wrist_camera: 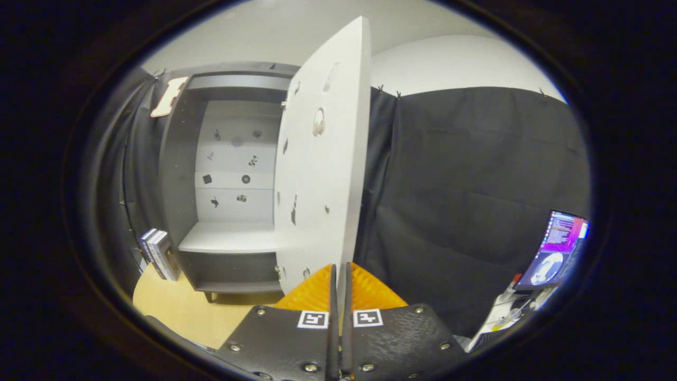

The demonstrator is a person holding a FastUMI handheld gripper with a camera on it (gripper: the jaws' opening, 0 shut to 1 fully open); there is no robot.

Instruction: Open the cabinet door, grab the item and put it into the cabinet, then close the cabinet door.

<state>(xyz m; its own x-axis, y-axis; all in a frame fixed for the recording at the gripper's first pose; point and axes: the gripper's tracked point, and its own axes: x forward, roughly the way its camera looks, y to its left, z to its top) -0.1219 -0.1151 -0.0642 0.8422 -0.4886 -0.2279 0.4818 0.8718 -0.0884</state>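
A grey cabinet (177, 174) stands on a wooden table (180, 309), its inside open to view with a pale shelf (232, 238) and small dark stickers on the back wall. Its white door (322, 174) is swung wide open, edge-on towards me. My gripper (340, 296) is shut on the lower free edge of that door, whose thin pale edge runs down between the two fingertips. Two or three books (158, 254) stand upright against the cabinet's left side, well to the left of the fingers.
Black cloth (476, 201) hangs behind and to the right of the door. A lit monitor (555, 248) and some clutter on a white surface (508, 315) sit at the far right. Bare tabletop lies in front of the cabinet.
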